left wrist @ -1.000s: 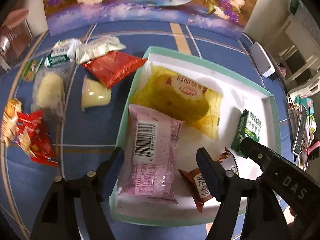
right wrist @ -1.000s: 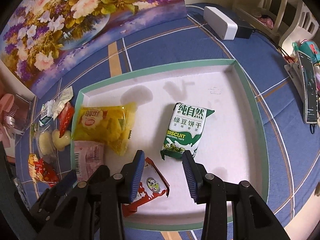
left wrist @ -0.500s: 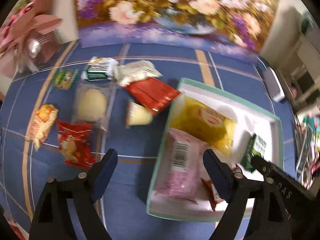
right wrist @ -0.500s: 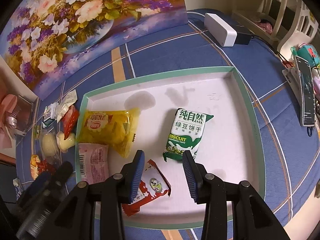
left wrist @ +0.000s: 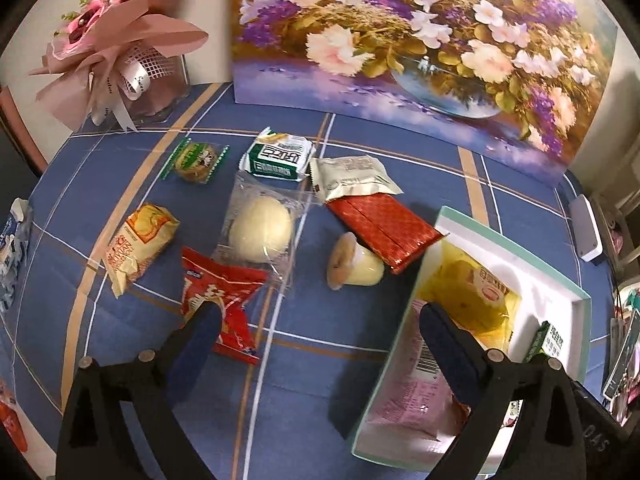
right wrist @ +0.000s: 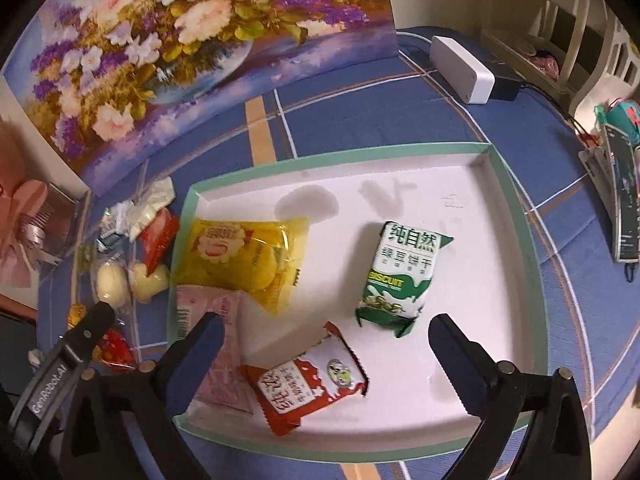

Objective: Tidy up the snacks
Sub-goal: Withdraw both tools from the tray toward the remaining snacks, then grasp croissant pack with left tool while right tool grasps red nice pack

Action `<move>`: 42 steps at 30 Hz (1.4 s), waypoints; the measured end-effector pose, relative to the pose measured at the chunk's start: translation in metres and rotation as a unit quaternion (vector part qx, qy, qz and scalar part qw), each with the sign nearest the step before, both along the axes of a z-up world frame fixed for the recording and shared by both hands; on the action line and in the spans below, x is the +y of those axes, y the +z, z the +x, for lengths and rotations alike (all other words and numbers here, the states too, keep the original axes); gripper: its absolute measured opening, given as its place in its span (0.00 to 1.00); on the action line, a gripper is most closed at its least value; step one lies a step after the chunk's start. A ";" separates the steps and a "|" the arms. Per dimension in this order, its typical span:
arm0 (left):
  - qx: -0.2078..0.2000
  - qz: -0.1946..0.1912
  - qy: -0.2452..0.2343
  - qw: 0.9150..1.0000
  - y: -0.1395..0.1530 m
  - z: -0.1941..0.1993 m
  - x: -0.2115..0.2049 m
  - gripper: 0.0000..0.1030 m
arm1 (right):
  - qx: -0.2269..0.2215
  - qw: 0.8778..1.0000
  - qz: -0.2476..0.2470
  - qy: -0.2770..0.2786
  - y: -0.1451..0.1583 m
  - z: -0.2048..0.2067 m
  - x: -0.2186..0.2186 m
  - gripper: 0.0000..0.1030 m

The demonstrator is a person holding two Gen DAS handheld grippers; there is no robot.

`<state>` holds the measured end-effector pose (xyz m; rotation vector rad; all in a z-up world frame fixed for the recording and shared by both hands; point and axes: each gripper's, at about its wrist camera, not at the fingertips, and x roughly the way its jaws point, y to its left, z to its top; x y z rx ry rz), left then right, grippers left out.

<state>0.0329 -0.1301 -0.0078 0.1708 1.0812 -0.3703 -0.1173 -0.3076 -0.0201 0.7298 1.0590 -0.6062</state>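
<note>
A white tray with a green rim [right wrist: 516, 216] holds a yellow packet [right wrist: 244, 260], a pink packet [right wrist: 216, 344], a green biscuit pack [right wrist: 400, 276] and a red-white packet [right wrist: 308, 380]. My right gripper [right wrist: 324, 344] is open and empty above the tray's near side. My left gripper [left wrist: 320, 332] is open and empty over the blue cloth left of the tray [left wrist: 404, 320]. Loose snacks lie there: a jelly cup [left wrist: 354, 266], a red flat packet [left wrist: 384, 228], a bun in clear wrap [left wrist: 260, 230], a red bag [left wrist: 222, 296] and an orange packet [left wrist: 140, 240].
A flower painting [left wrist: 400, 40] stands at the back, a pink bouquet [left wrist: 116, 40] at far left. A green-white pack [left wrist: 278, 156], a silver packet [left wrist: 352, 176] and a green cookie [left wrist: 196, 156] lie further back. A white box [right wrist: 460, 68] and a phone stand [right wrist: 620, 208] sit right.
My left gripper has swung left from over the tray to over the loose snacks, still open. My right gripper has opened wider and stayed over the tray.
</note>
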 end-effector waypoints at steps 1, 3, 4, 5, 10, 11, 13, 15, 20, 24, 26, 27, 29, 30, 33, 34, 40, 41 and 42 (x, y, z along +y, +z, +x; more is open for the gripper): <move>0.000 -0.002 0.003 1.000 0.001 0.001 0.002 0.96 | -0.007 1.000 0.003 -0.001 0.000 0.000 0.000 1.00; -0.003 -0.007 0.007 1.000 0.003 0.003 0.006 0.96 | -0.019 1.000 0.003 -0.001 0.002 0.000 0.001 1.00; -0.005 -0.009 0.009 1.000 0.004 0.004 0.008 0.96 | -0.023 1.000 -0.002 0.000 0.004 0.001 0.002 1.00; -0.006 -0.011 0.010 1.000 0.005 0.005 0.010 0.96 | -0.027 1.000 -0.008 0.002 0.006 0.001 0.003 1.00; -0.004 -0.027 0.012 1.000 0.012 0.010 0.023 0.96 | -0.025 0.999 -0.024 0.013 0.011 0.005 0.007 1.00; -0.005 -0.029 0.012 1.000 0.014 0.011 0.026 0.96 | -0.027 0.999 -0.023 0.014 0.012 0.006 0.007 1.00; -0.008 -0.032 0.016 0.999 0.018 0.014 0.033 0.96 | -0.035 0.999 -0.021 0.016 0.015 0.006 0.008 1.00; -0.012 -0.033 0.027 0.999 0.023 0.018 0.044 0.96 | -0.037 0.999 -0.024 0.014 0.019 0.006 0.010 1.00; -0.028 -0.022 0.052 0.998 0.034 0.036 0.076 0.96 | -0.068 0.997 -0.032 0.020 0.039 0.014 0.021 1.00; -0.027 -0.021 0.085 0.996 0.038 0.051 0.107 0.96 | -0.081 0.995 -0.042 0.039 0.053 0.030 0.039 1.00; -0.025 -0.026 0.100 0.994 0.039 0.059 0.126 0.96 | -0.084 0.994 -0.046 0.054 0.057 0.040 0.050 1.00; -0.025 -0.025 0.105 0.994 0.039 0.062 0.132 0.96 | -0.086 0.993 -0.045 0.061 0.058 0.043 0.055 1.00; -0.026 -0.023 0.117 0.993 0.038 0.069 0.147 0.96 | -0.090 0.992 -0.039 0.074 0.059 0.054 0.065 1.00; -0.026 -0.022 0.120 0.992 0.038 0.072 0.152 0.96 | -0.092 0.992 -0.037 0.080 0.059 0.059 0.069 1.00; -0.021 -0.027 0.127 0.991 0.037 0.079 0.167 0.96 | -0.092 0.990 -0.035 0.100 0.059 0.077 0.087 1.00; -0.019 -0.030 0.126 0.991 0.035 0.082 0.171 0.96 | -0.091 0.989 -0.035 0.107 0.059 0.082 0.093 1.00; -0.010 -0.030 0.112 0.993 0.028 0.095 0.177 0.96 | -0.082 0.986 -0.022 0.143 0.051 0.111 0.126 1.00; -0.009 -0.027 0.107 0.994 0.026 0.097 0.176 0.96 | -0.080 0.985 -0.019 0.149 0.049 0.116 0.132 1.00; -0.008 -0.024 0.103 0.994 0.024 0.098 0.174 0.96 | -0.078 0.985 -0.016 0.155 0.046 0.121 0.137 1.00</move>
